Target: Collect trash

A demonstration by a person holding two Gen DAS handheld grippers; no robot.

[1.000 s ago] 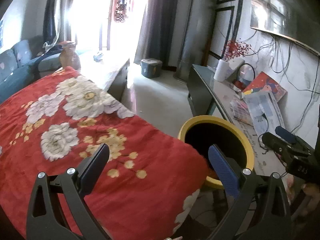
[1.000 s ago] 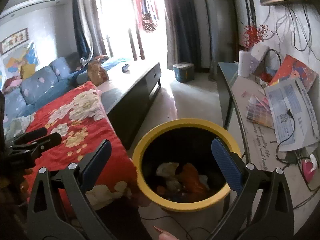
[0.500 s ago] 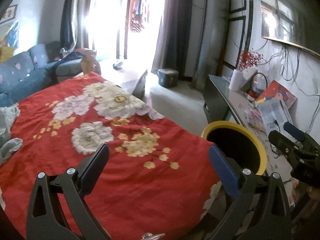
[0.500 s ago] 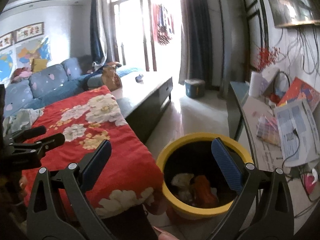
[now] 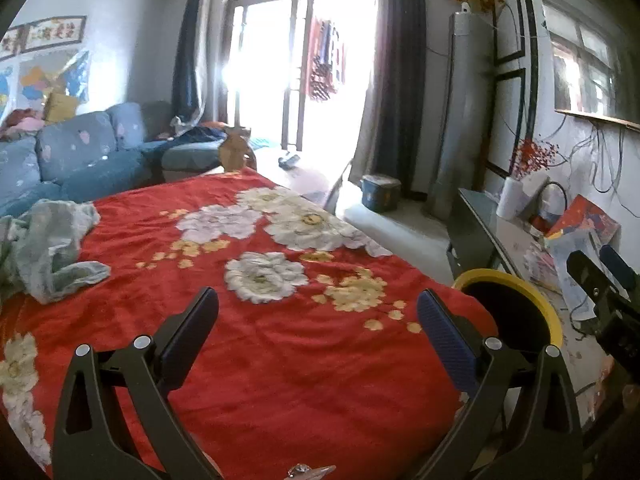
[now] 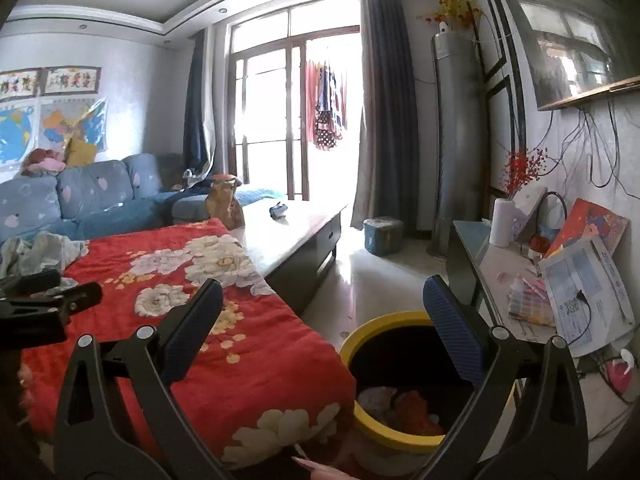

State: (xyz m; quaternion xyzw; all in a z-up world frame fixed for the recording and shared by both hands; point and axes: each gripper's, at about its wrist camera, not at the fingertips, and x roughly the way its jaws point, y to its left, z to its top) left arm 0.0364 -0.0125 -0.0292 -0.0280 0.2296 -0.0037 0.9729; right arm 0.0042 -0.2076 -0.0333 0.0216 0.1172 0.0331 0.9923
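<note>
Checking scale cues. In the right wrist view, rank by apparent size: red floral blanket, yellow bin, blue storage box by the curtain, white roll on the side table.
1. red floral blanket
2. yellow bin, partly hidden by the gripper
3. blue storage box
4. white roll

Box and roll sit farther away, so true sizes stay unsure.

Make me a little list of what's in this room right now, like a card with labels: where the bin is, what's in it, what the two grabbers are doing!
bin: round yellow-rimmed black trash bin, on the floor beside the blanket's edge
bin contents: white and orange crumpled trash
blanket: red blanket with white flowers
on blanket: pale green crumpled cloth, far left
left gripper: open, empty, over the blanket
right gripper: open, empty, above the bin
side table: glass-topped table with papers, right of bin
</note>
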